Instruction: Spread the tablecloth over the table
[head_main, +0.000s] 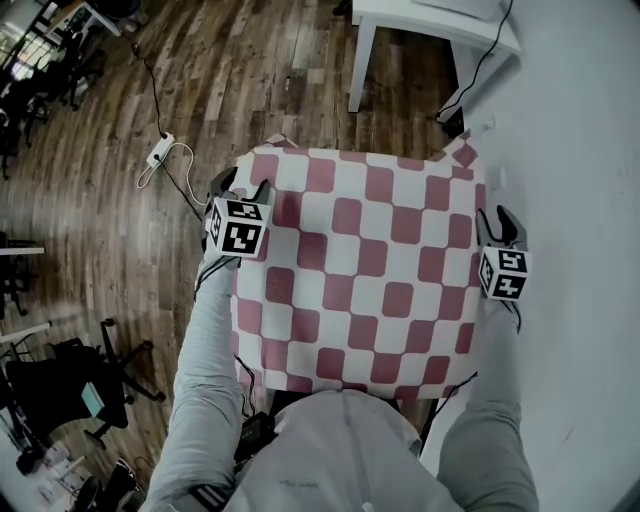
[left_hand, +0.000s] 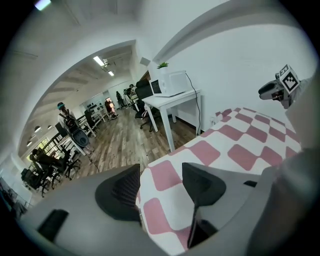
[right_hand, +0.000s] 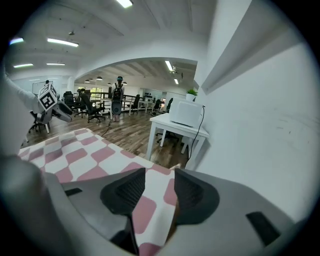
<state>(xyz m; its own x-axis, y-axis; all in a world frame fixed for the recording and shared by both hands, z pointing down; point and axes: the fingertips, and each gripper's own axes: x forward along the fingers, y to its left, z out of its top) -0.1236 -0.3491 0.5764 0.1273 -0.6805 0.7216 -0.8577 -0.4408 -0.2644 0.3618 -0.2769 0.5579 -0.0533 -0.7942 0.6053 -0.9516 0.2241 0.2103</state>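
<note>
Looking down on the red-and-white checked tablecloth (head_main: 360, 270), lying flat and covering the table completely, hard against the white wall (head_main: 580, 200) on the right side. Flanked on both sides: left gripper (head_main: 242, 186) at the cloth's left edge, up toward the far corner; right gripper (head_main: 497, 218) at the right edge, a touch nearer the person. Wide apart on the left, with the cloth's edge running underneath between the pads and neither pad pressing on it, so holding nothing. Same story on the right: spread open, straddling the right hem, clamped on nothing. Pointing forward and downward, both of them, along those edges toward the far end. Worth watching the far right corner (head_main: 462, 152), apparently folded back on itself beside the wall, and the far left corner (head_main: 275, 142), peaked up slightly. Lying ahead of each tool, along the very edge being straddled, with the left gripper seemingly the closer to its corner. Probably near done, barring some corner tidying.
</note>
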